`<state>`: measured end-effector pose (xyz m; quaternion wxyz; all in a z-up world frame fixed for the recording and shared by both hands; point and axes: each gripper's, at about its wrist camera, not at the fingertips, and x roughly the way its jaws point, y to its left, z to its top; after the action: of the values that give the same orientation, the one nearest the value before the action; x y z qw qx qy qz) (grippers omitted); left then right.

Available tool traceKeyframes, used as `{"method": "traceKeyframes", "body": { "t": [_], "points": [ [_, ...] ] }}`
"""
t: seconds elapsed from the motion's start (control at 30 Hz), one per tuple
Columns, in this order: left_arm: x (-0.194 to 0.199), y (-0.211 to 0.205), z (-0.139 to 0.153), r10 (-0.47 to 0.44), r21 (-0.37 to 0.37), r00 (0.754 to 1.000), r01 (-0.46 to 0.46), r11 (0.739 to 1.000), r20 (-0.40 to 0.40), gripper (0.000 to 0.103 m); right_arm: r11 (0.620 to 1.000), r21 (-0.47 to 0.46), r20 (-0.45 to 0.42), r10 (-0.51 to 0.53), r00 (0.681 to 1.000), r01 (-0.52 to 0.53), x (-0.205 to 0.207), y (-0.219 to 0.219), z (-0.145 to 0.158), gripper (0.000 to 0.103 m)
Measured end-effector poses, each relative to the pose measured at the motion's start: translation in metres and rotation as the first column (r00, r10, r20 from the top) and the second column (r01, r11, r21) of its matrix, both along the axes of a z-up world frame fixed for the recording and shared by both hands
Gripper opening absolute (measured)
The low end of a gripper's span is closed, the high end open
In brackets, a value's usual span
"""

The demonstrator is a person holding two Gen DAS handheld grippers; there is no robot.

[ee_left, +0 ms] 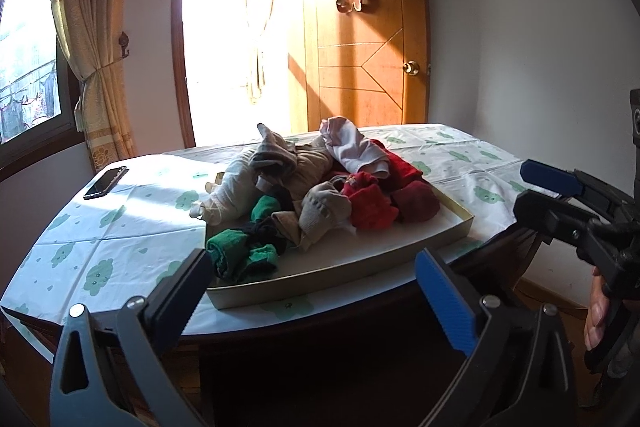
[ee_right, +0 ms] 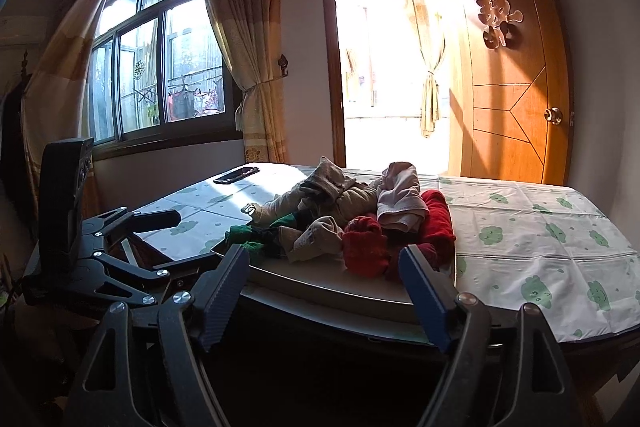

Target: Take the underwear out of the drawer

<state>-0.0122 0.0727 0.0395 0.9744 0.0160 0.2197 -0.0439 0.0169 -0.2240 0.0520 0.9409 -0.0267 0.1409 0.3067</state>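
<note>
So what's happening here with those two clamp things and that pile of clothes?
A person is holding a two-finger gripper in each hand, facing a table with a shallow tray heaped with small clothes: green, red, grey and pink pieces. The left gripper and the right gripper both hang open just short of the tray, holding nothing. No garment has been picked out yet. A phone lies at the table's far corner.
</note>
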Motion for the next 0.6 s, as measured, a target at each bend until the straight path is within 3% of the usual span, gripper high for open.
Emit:
{"method": "traceKeyframes", "body": {
  "t": [0.6],
  "points": [
    [0.0018,0.0044,0.0047,0.028,-0.023,0.999,-0.029,0.999,-0.032,0.103,1.0,0.009,0.025,-0.004,1.0,0.003,-0.0052,-0.0045,0.002,0.08]
  ]
}}
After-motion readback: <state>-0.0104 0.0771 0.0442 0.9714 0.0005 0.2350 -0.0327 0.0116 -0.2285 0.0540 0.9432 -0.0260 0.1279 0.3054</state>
